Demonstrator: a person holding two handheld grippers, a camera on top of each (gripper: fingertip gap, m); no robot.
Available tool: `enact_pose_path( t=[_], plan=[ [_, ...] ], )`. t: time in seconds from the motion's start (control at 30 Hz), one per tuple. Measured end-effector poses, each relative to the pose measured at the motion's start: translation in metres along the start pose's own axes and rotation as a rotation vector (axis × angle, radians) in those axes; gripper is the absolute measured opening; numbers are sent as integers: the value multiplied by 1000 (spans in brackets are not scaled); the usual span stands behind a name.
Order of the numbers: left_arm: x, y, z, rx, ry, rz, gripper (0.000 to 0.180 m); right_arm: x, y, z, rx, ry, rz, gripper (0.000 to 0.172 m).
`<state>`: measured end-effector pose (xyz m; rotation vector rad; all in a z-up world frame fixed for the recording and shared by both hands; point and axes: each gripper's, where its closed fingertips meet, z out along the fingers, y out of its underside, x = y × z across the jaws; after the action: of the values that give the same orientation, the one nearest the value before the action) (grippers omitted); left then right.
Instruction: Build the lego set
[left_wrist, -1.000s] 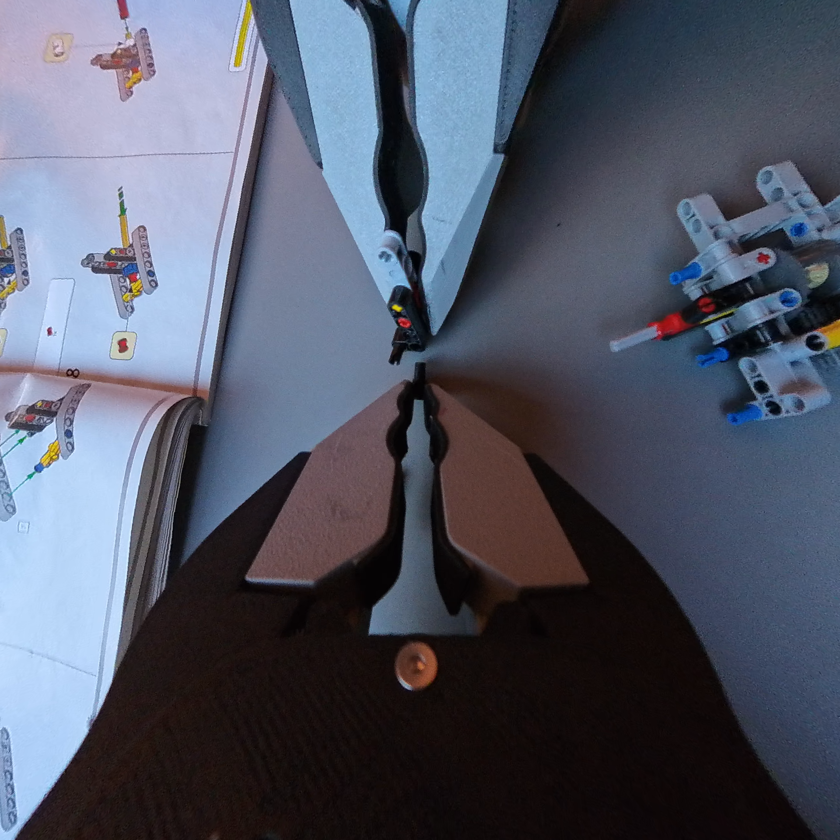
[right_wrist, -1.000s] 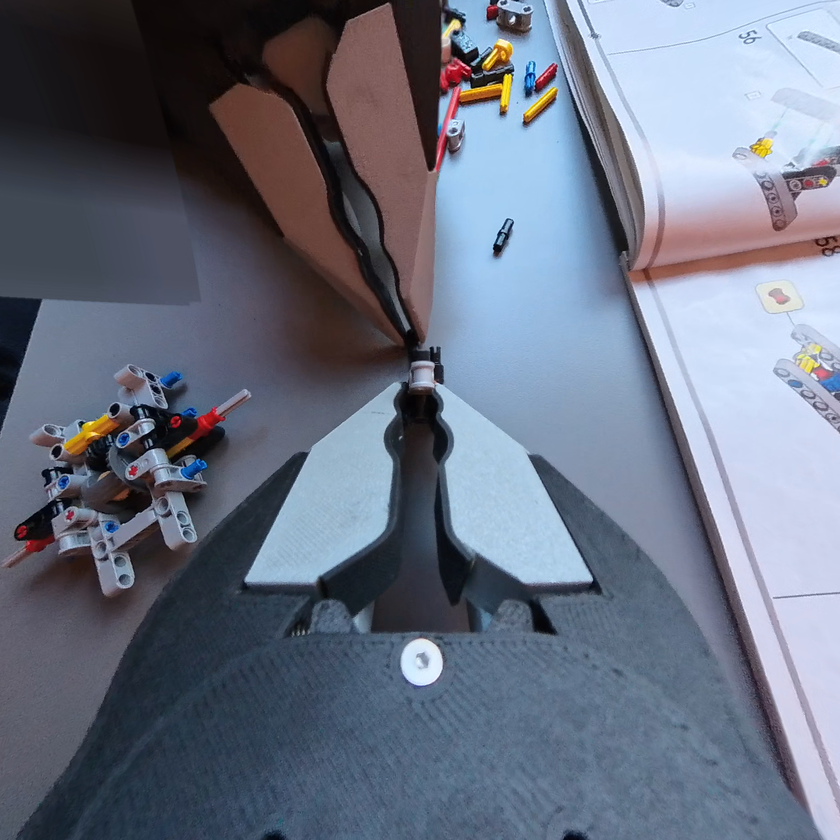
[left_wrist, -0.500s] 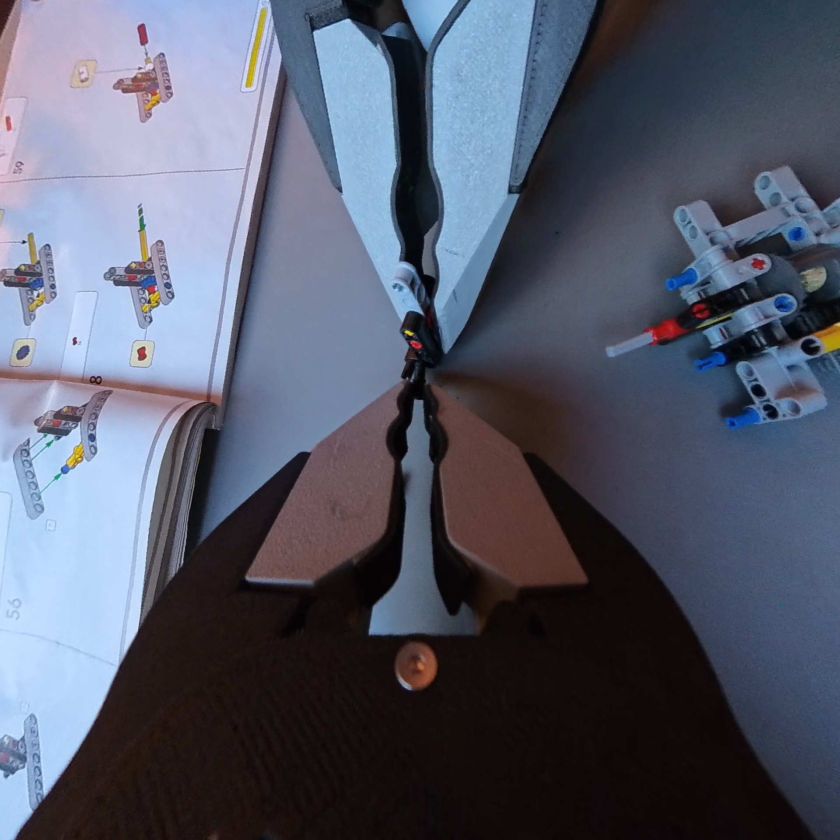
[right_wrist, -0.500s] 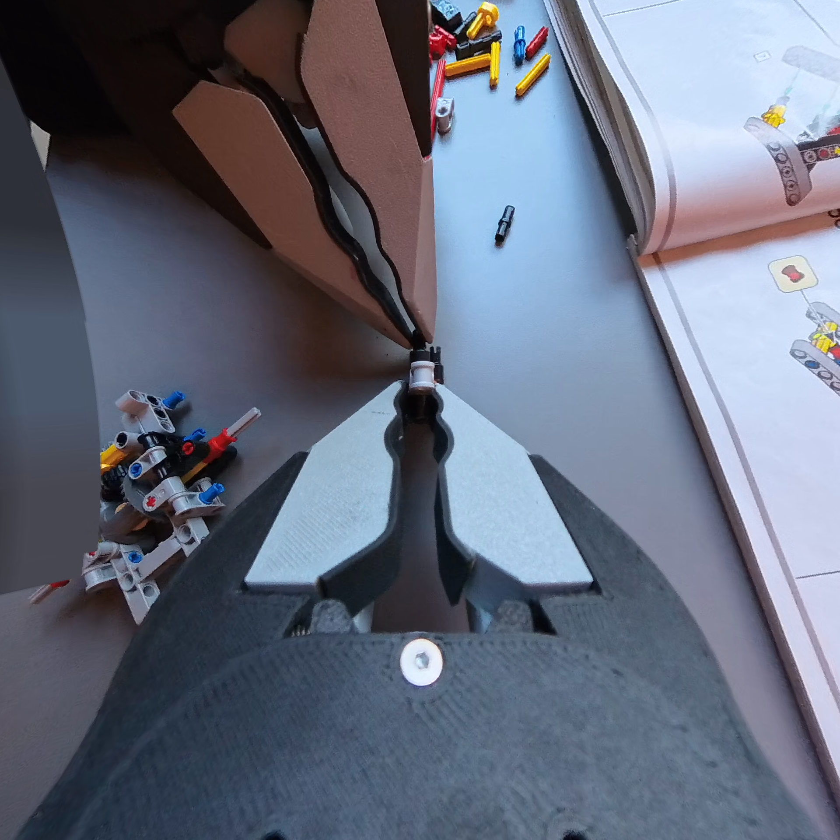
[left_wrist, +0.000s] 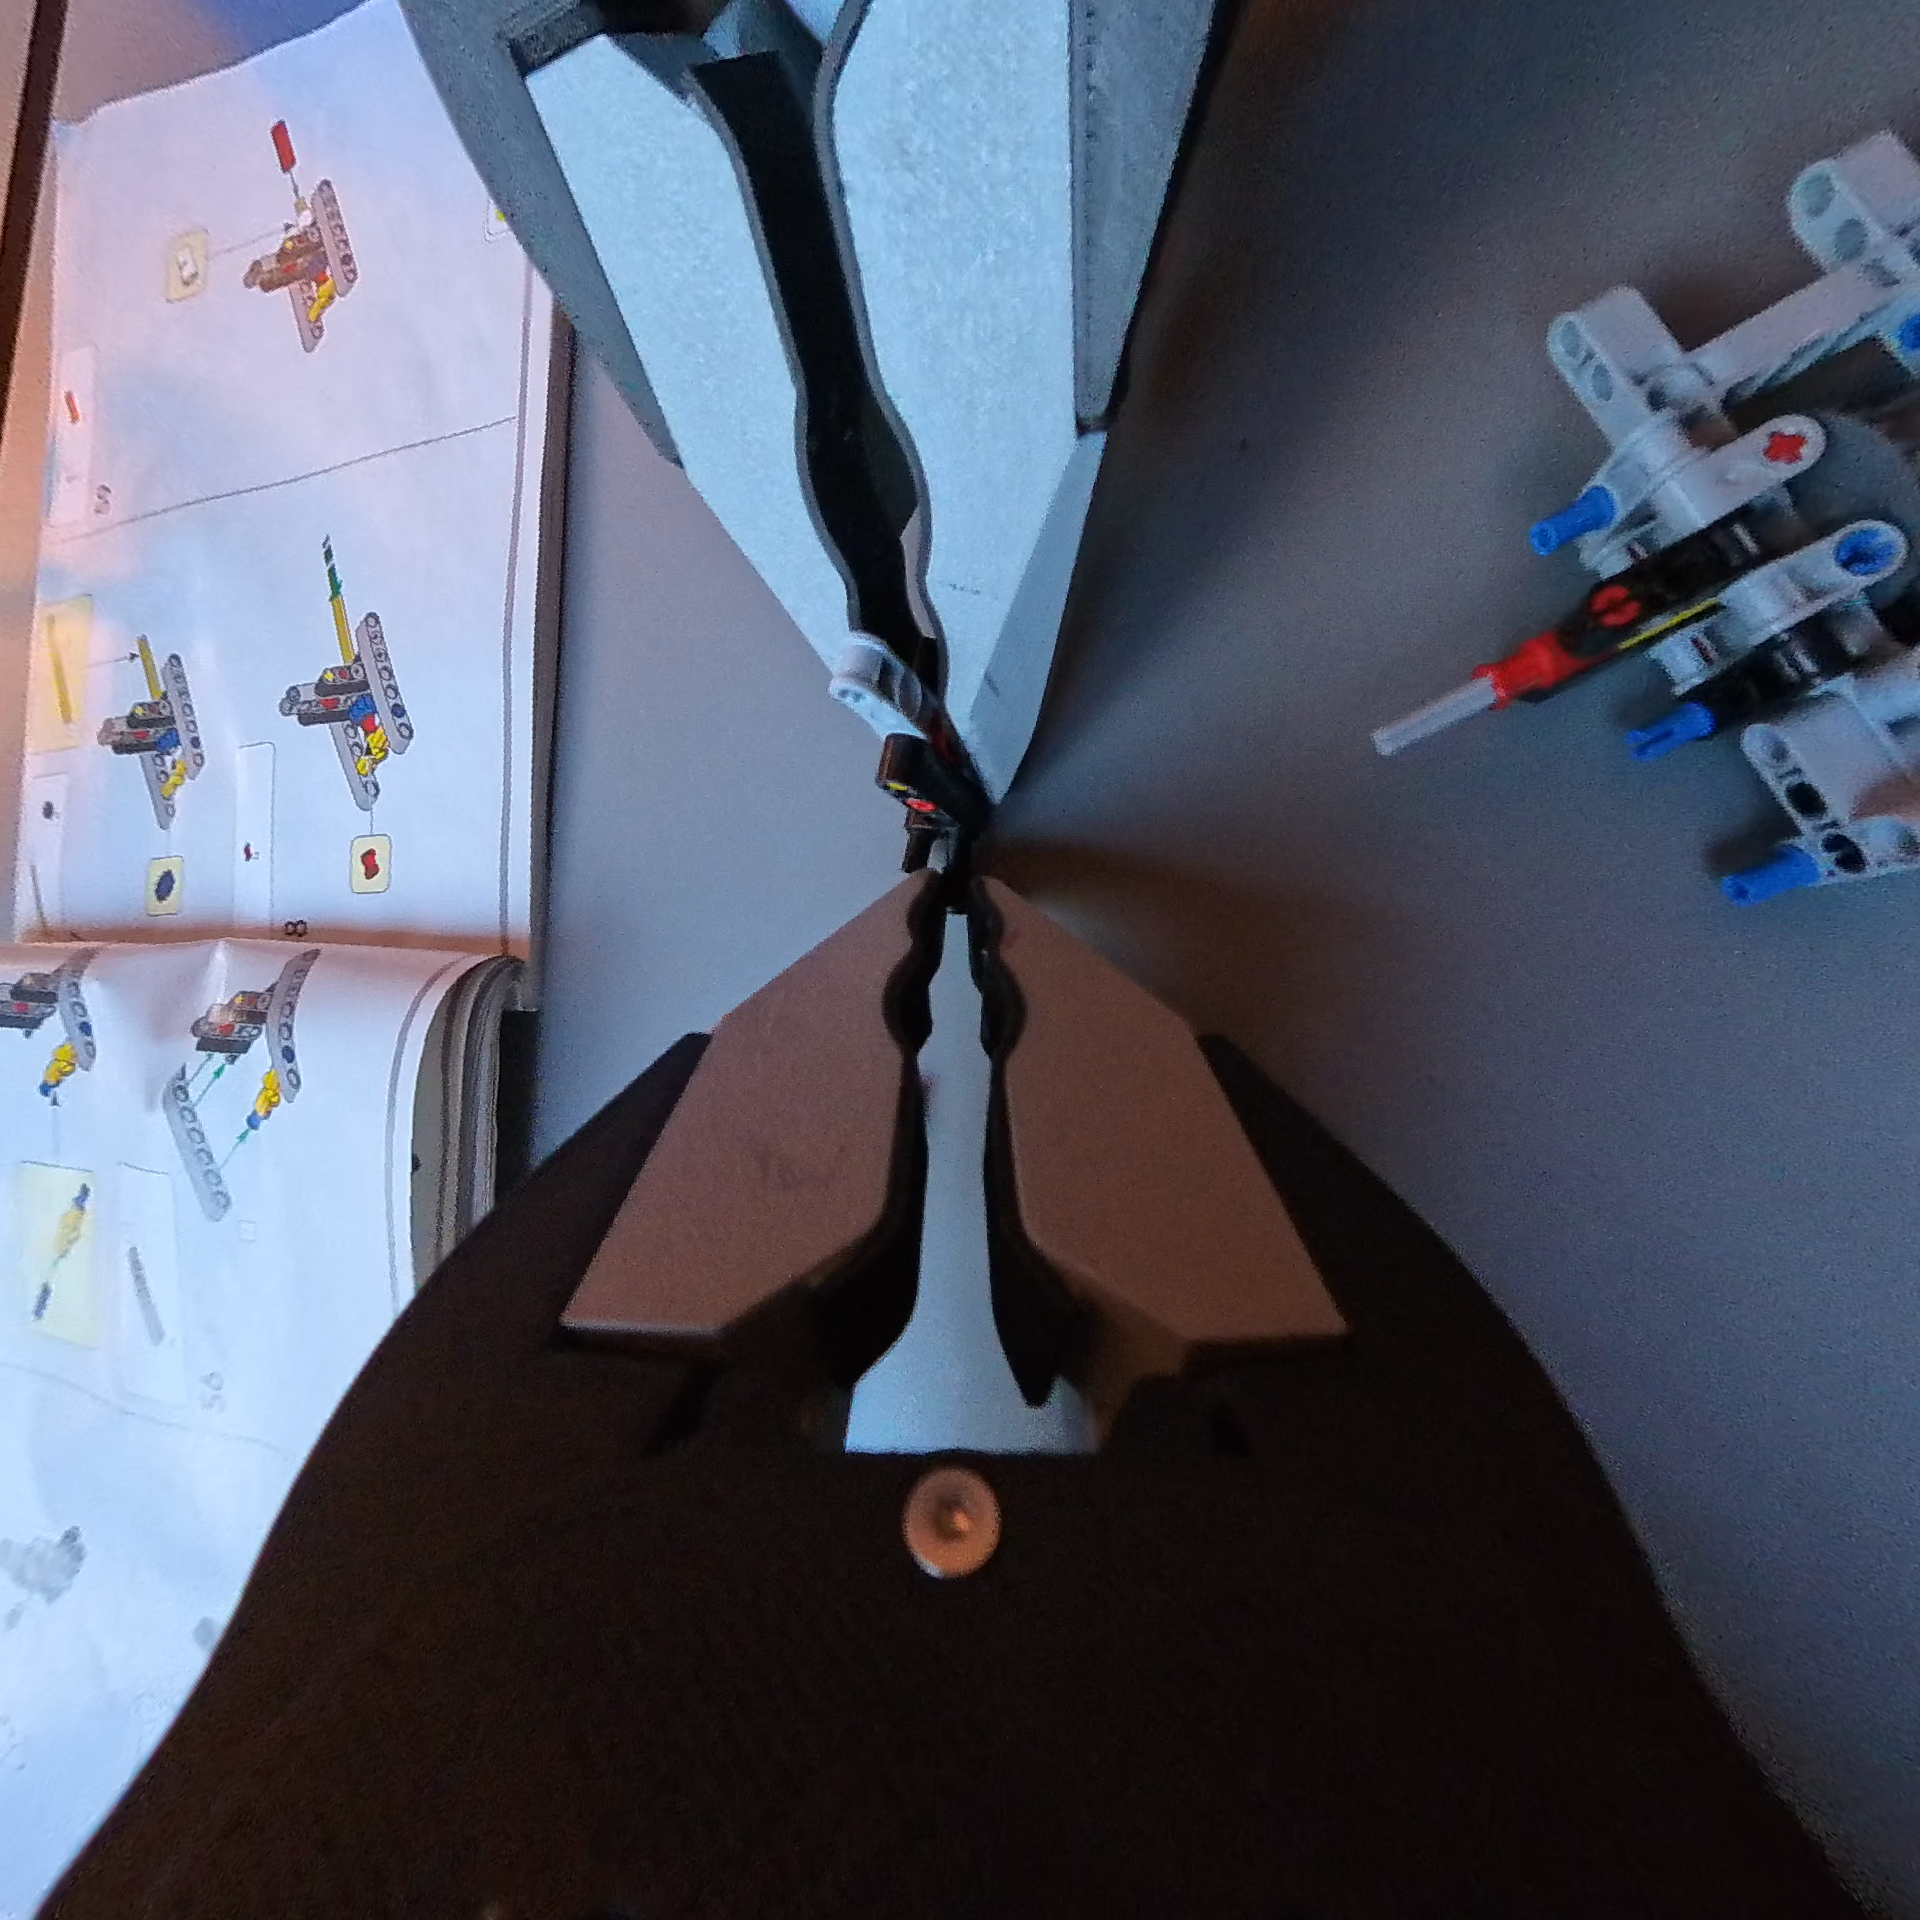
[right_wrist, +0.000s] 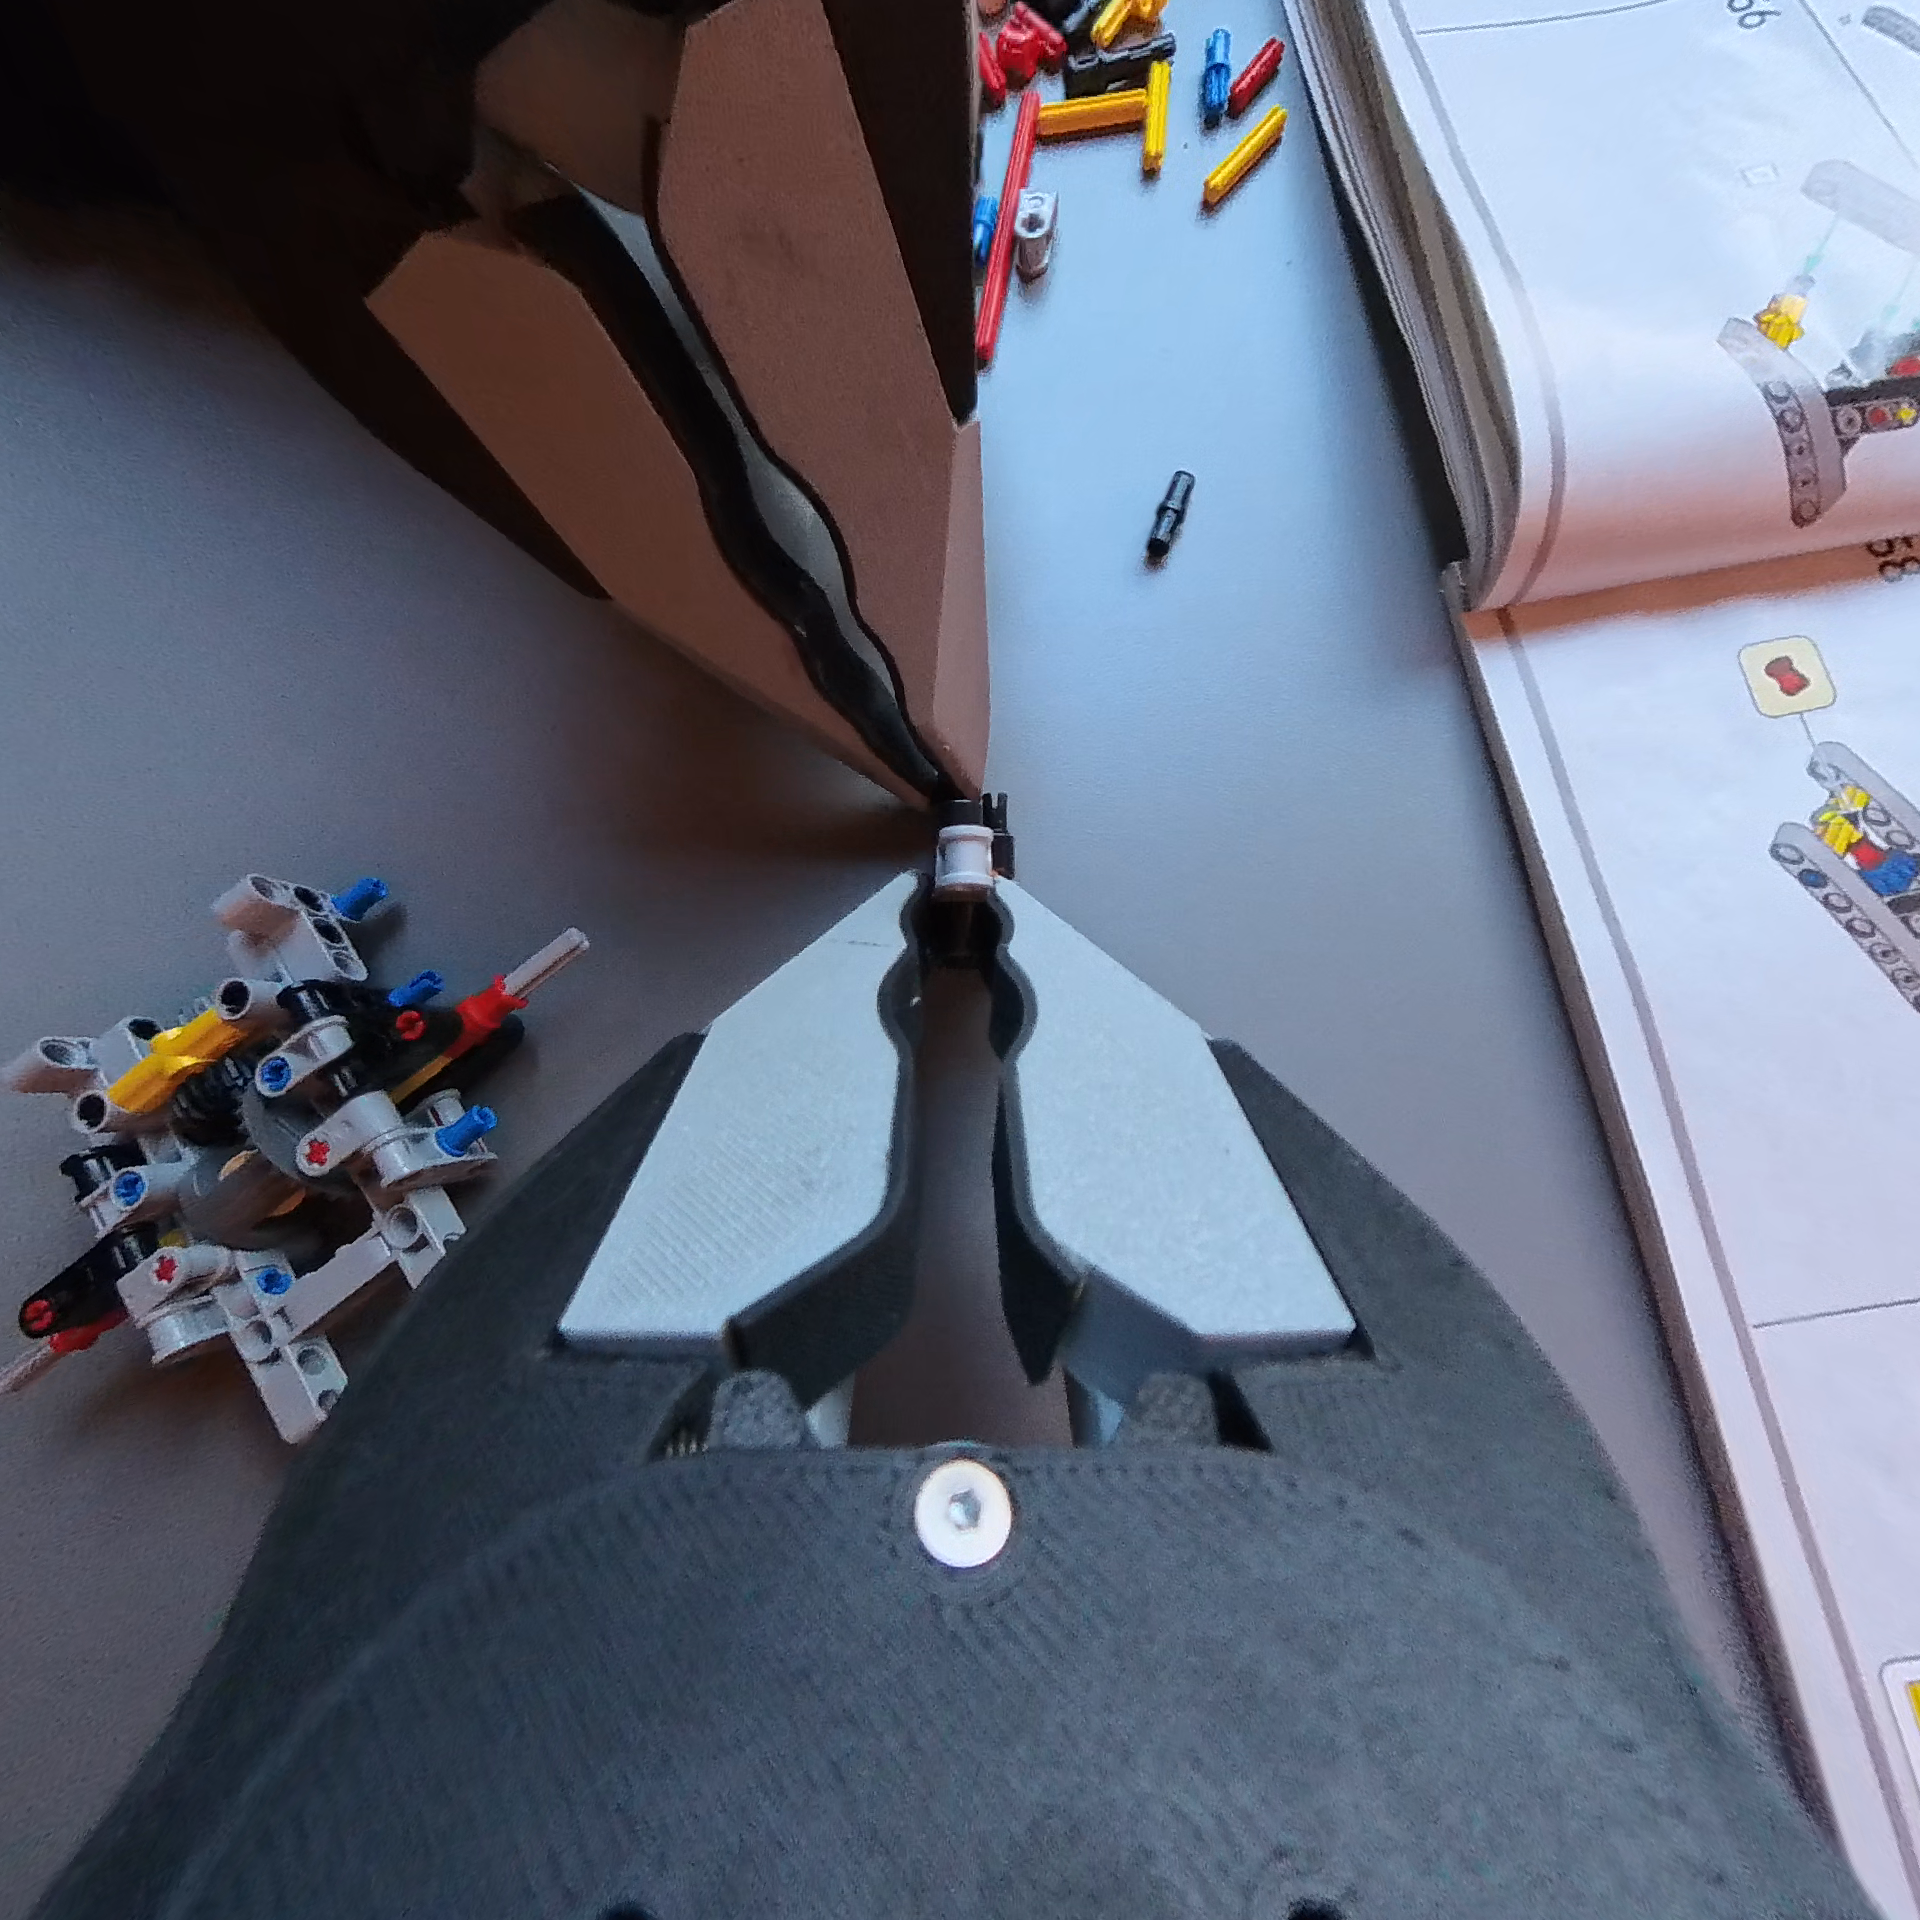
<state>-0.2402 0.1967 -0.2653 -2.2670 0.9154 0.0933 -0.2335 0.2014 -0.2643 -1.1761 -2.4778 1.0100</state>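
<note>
My left gripper (left_wrist: 951, 896), with brown fingers, is shut on a small black pin (left_wrist: 954, 878) that sticks out of its tips. My right gripper (right_wrist: 961, 904), with silver fingers, is shut on a small assembly (right_wrist: 966, 857) made of a light grey bush and black parts. In the left wrist view this assembly (left_wrist: 909, 764) shows a grey beam end and a black piece with yellow and red dots, held by the right gripper (left_wrist: 971, 779) coming from above. The two grippers meet tip to tip above the grey table (left_wrist: 1351, 1143). The pin touches the end of the assembly. The left gripper (right_wrist: 951, 784) also shows in the right wrist view.
A larger built model (left_wrist: 1745, 582) of grey, black, blue and red parts lies on the table; it also shows in the right wrist view (right_wrist: 249, 1143). An open instruction booklet (left_wrist: 260, 623) (right_wrist: 1714, 312) lies alongside. Loose coloured parts (right_wrist: 1122, 94) and a loose black pin (right_wrist: 1169, 514) lie beyond. My left and right fingertips are right by each other.
The two grippers have come together: the gap between the left's black pin and the right's assembly has closed, and they now touch. Both grasps have stayed shut.
</note>
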Motion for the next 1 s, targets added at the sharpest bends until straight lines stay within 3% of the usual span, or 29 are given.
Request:
enact_pose_path(
  t=[0.2,0.37,0.63,1.0],
  plan=[
    [1,2,-2,-7,38,1,1,-1,-1,2,-33,-9,-19,5],
    [3,4,-3,-53,47,50,1,-2,-1,4,-93,33,-146,4],
    [6,6,-6,-76,185,-125,1,-3,-6,7,-80,63,-296,4],
    [5,4,-5,28,330,-371,0,0,-7,7,-73,174,-468,3]
  ],
)
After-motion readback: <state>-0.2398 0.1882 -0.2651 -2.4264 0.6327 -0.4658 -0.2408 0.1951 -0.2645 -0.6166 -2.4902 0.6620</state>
